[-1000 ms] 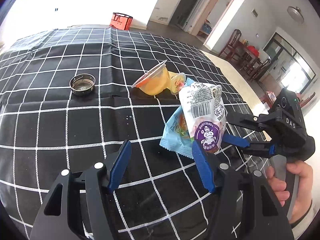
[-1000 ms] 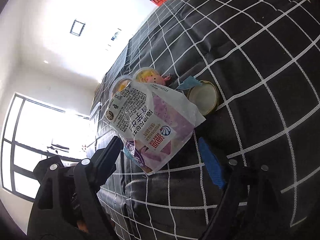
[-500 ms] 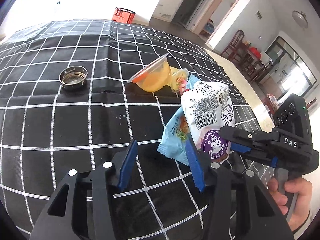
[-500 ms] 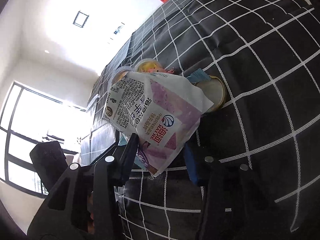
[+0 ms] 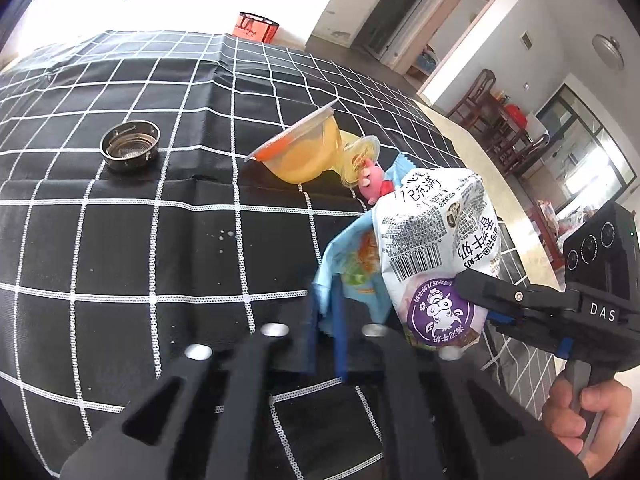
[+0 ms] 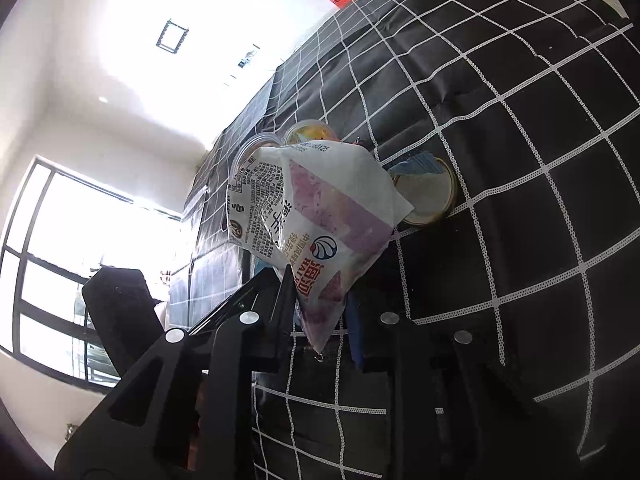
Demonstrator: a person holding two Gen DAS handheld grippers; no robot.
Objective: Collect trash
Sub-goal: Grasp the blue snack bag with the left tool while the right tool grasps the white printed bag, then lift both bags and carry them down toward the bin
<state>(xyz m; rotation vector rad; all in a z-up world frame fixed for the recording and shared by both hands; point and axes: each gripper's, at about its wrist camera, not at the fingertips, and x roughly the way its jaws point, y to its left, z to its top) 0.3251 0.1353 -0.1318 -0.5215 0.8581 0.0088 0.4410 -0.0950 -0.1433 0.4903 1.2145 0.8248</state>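
Two grippers, each pinching one piece of trash. No bin or bag for the trash in either view, so judged early in the task: two wrappers gripped, nothing visibly put away.

Right gripper (image 6: 320,316), fingers nearly together, clamped on the lower corner of the milk pouch (image 6: 304,216), white and purple, held upright above the cloth (image 6: 520,160). Left gripper (image 5: 324,332), blue pads close together, nipping the bottom edge of the blue wrapper (image 5: 344,264), just left of the pouch and partly behind it; whether lifted clear of the cloth, cannot tell.

Left to collect, toward the right edge of the table: orange cup (image 5: 304,152), tipped on its side, foil lid half peeled; a smaller yellow cup (image 5: 358,156) touching it; a pink toy figure (image 5: 370,182) just below that. Metal lid (image 5: 130,150) well apart, toward the left edge, rim up.

Pouch limp and slippery by the look of it, gripped only at a corner; likely to swing or slide out during a quick move. Red box (image 5: 254,26) on the floor beyond the far edge, use unknown.
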